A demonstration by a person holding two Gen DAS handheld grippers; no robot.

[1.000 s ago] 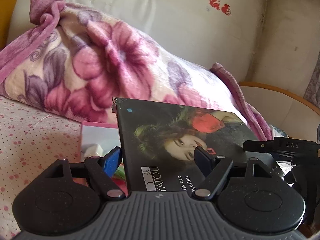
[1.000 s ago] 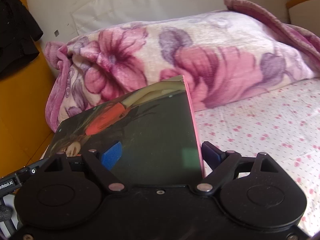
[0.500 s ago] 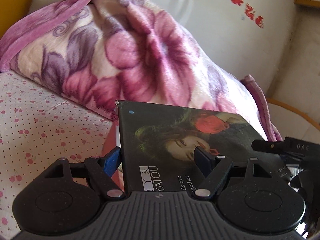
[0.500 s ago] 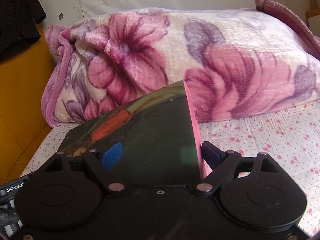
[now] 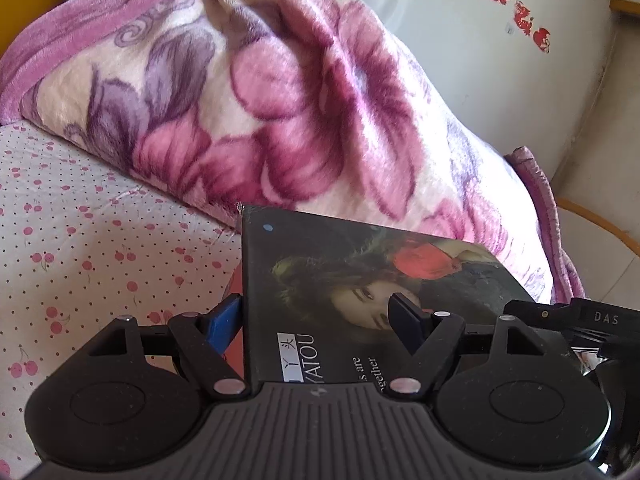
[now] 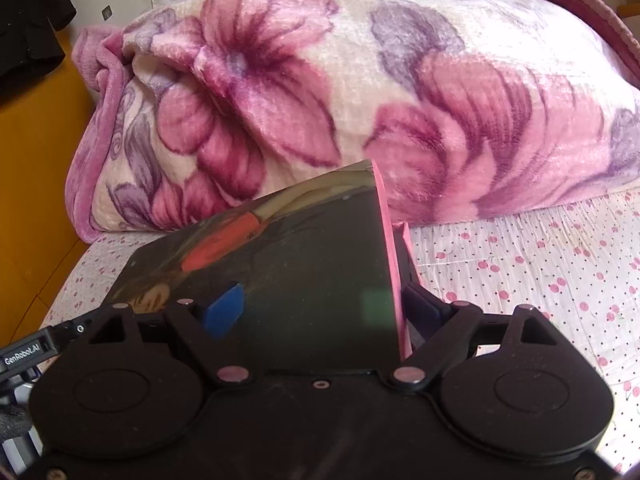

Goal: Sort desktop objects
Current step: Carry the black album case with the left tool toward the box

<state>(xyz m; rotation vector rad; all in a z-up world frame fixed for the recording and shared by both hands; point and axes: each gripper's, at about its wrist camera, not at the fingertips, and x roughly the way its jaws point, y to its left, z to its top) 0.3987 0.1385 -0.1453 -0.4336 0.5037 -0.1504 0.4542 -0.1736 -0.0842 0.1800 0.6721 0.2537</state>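
Note:
A dark book [image 5: 360,296] with a woman's face and a red flower on its cover, with pink edges, is held between both grippers above the bed. My left gripper [image 5: 316,316] is shut on one side of the book. My right gripper [image 6: 324,308] is shut on the opposite side; the book also shows in the right wrist view [image 6: 304,256]. Each gripper shows at the edge of the other's view. A second pink-edged item [image 6: 406,248] sits just under the book.
A folded pink and purple floral blanket [image 5: 280,92] lies close behind the book, also in the right wrist view [image 6: 360,92]. The cherry-print sheet [image 5: 80,240] covers the bed. A white headboard [image 5: 460,40] stands behind. An orange wooden panel [image 6: 36,200] is at left.
Both grippers have carried the book along the bed toward the blanket, which now fills more of both views. The pink box seen under the book earlier is out of the left view.

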